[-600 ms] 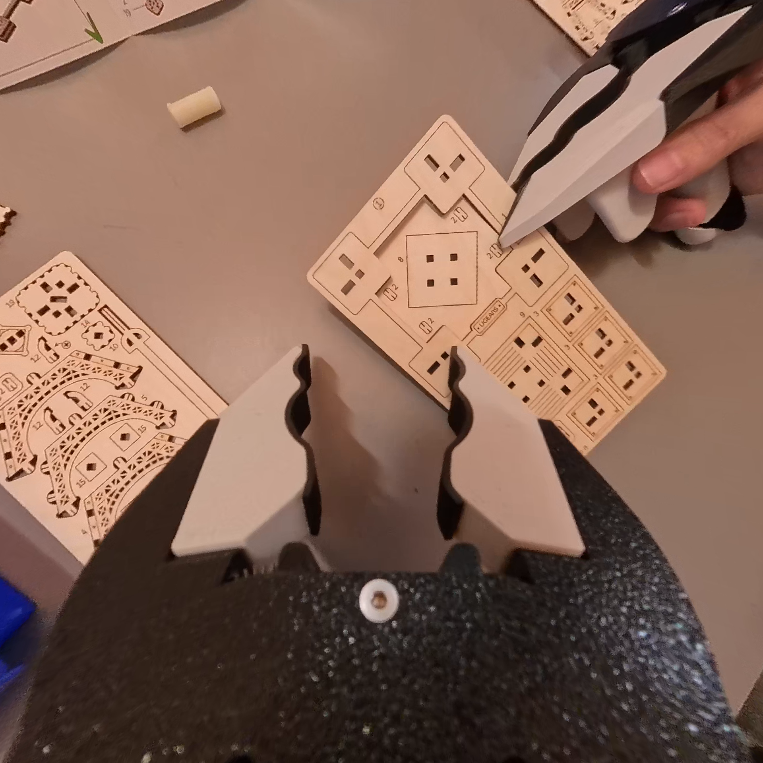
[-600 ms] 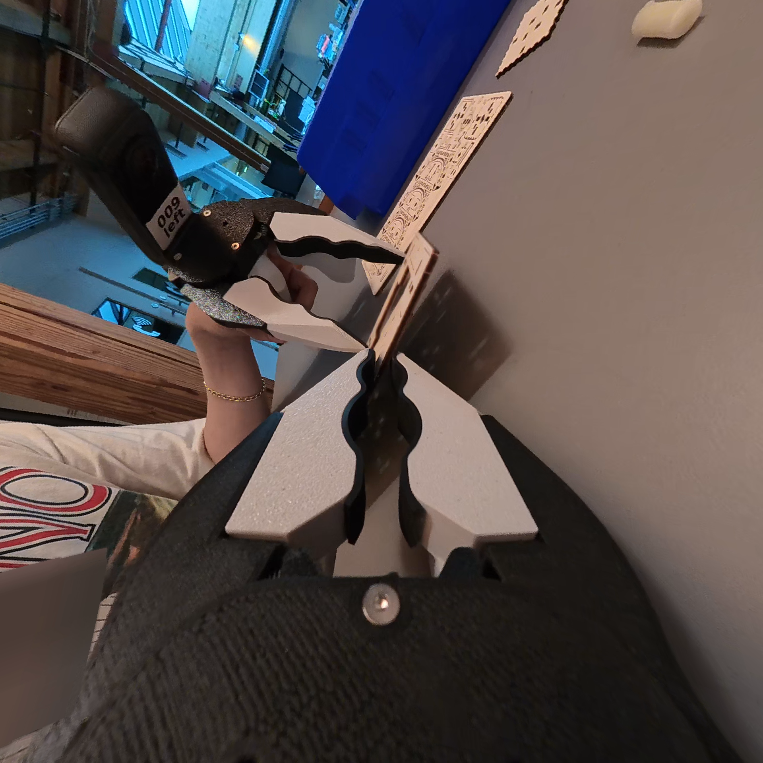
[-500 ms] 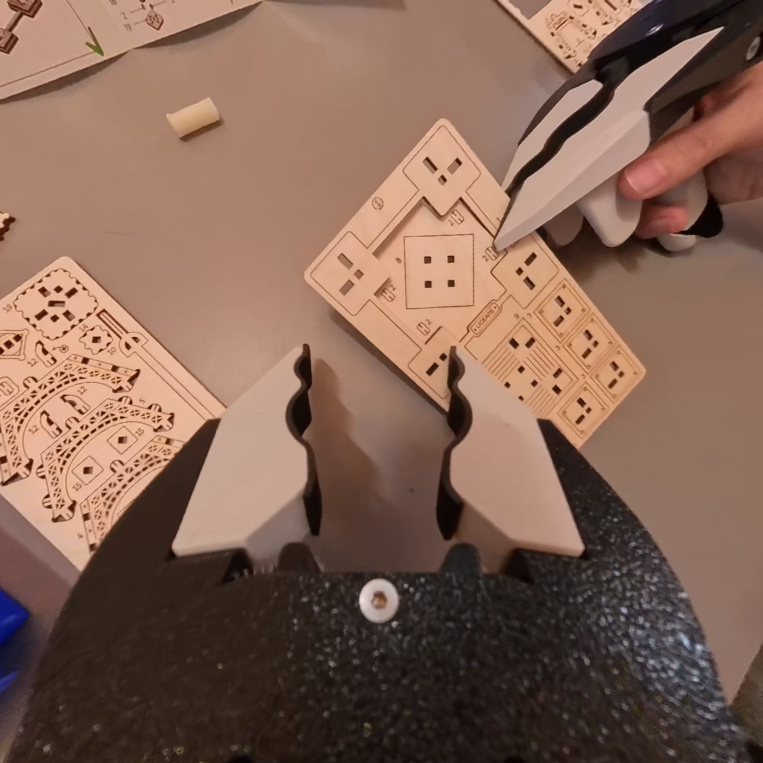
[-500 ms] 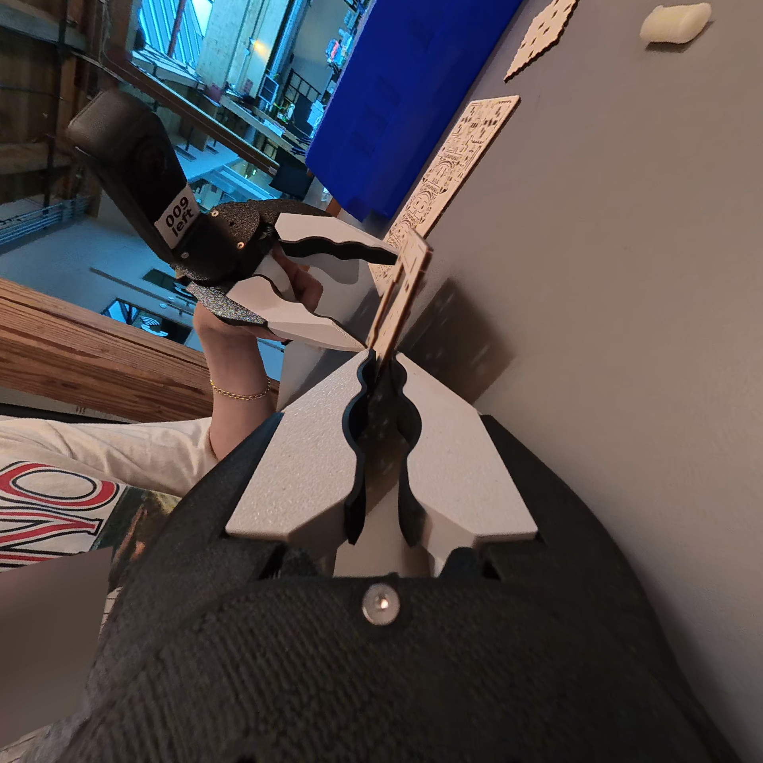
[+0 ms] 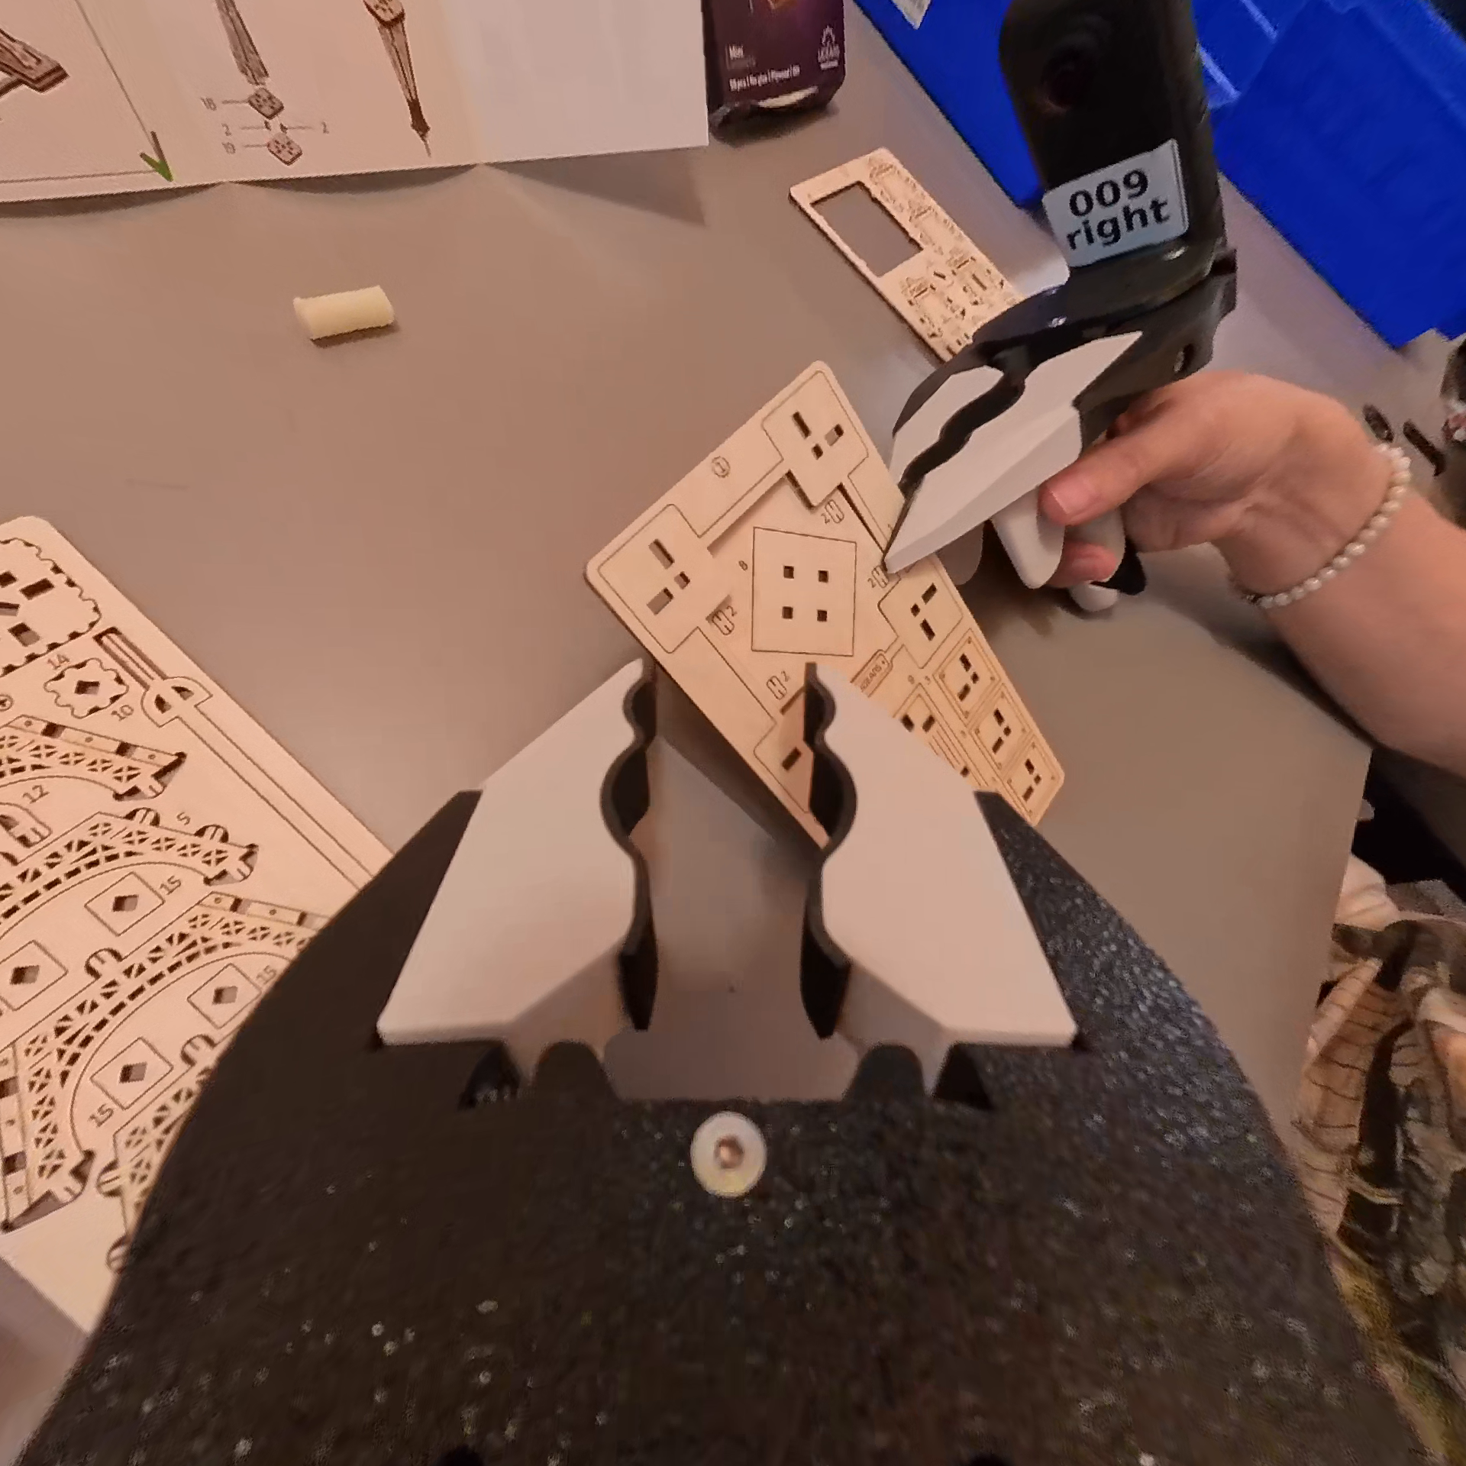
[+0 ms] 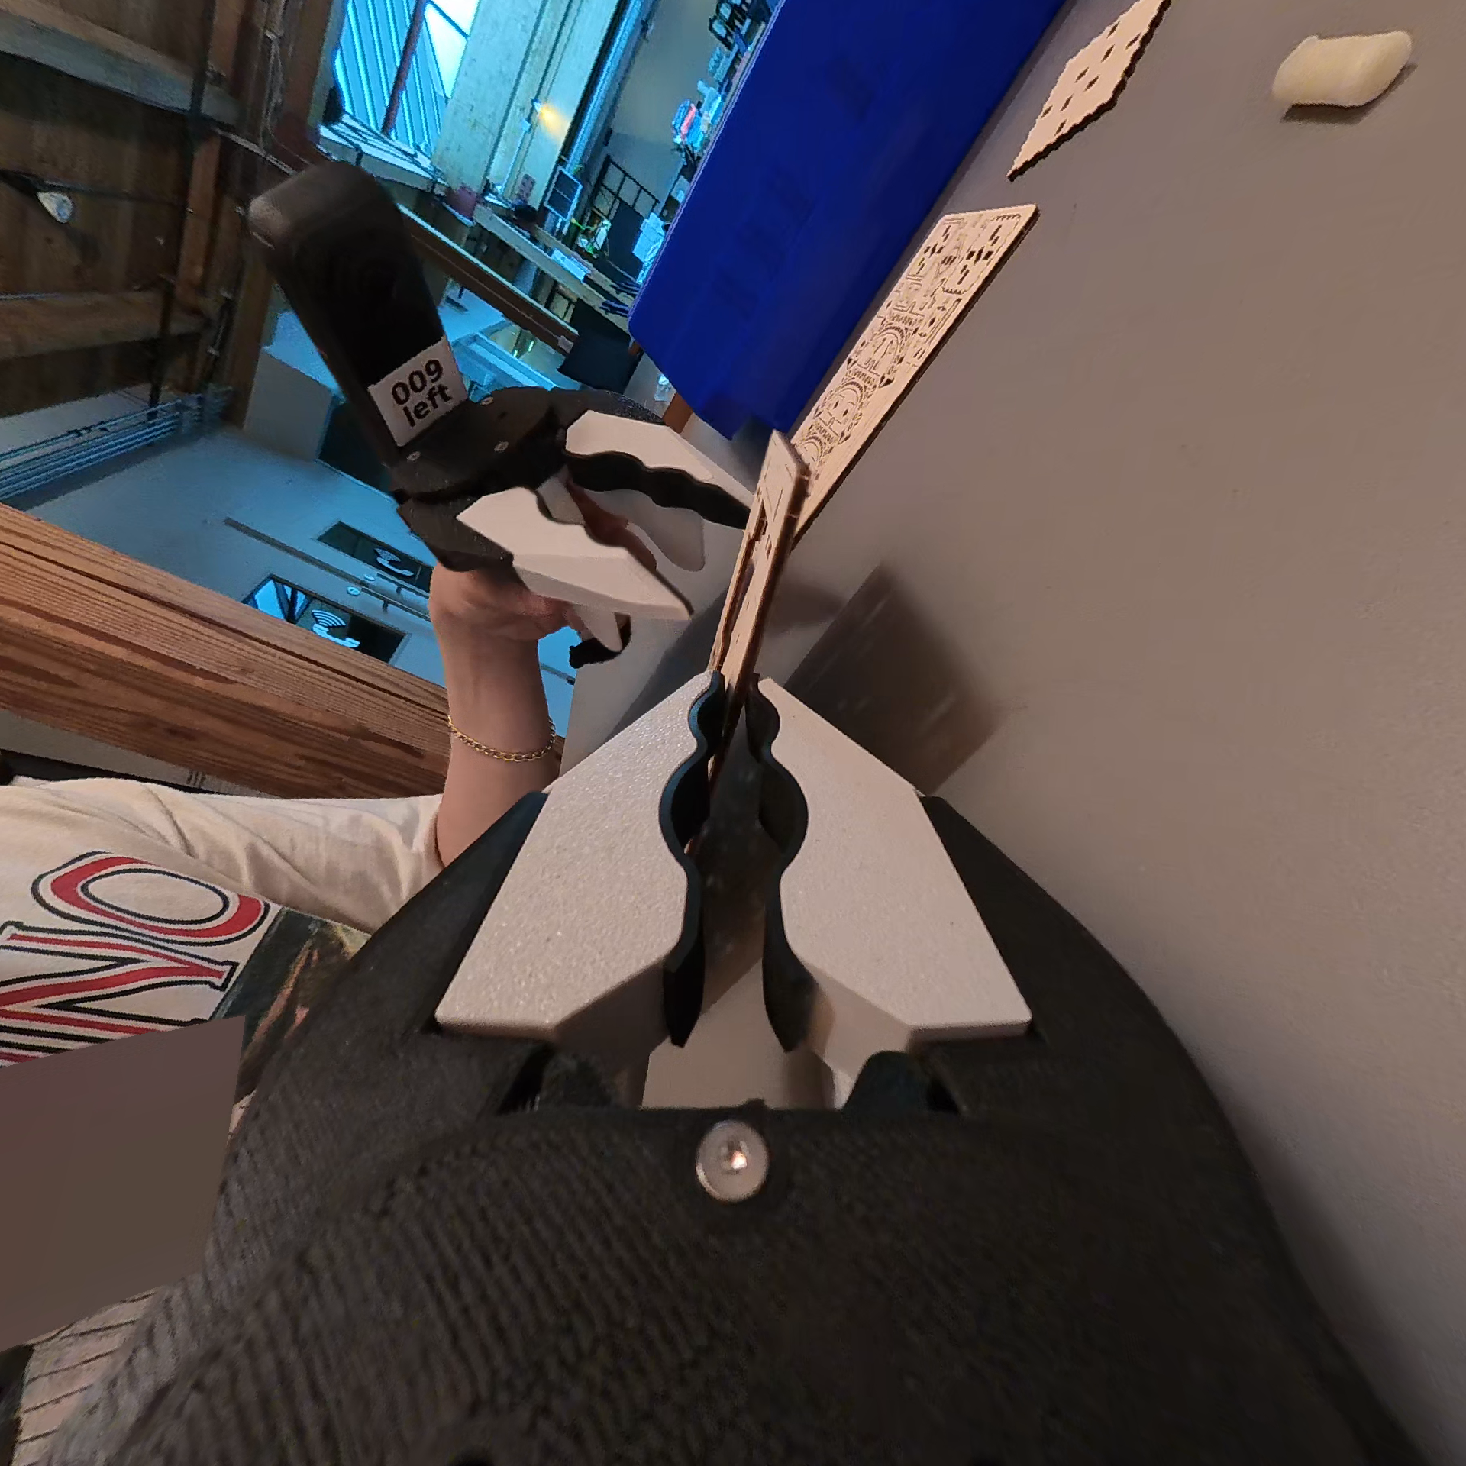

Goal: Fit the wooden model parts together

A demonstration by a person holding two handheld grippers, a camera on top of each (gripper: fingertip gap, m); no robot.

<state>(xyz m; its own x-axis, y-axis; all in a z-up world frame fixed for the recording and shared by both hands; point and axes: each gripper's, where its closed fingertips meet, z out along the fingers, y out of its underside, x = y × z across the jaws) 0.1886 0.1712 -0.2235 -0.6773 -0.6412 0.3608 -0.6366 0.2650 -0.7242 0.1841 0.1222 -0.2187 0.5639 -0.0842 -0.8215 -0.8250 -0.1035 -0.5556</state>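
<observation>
Wooden parts sheet (image 5: 801, 611) hangs tilted above the grey desk (image 5: 444, 444), its edge pinched by the closed right tongs (image 6: 738, 698), while the left tongs (image 5: 730, 682) gape empty just beside it.

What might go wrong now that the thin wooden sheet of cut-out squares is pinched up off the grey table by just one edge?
1. The right gripper pinches the thin wooden sheet of cut-out squares only at its edge; it could slip or twist.
2. The open left gripper sits close; its fingertip might knock the sheet.
3. Pre-cut squares may pop out and drop onto the grey table.
</observation>
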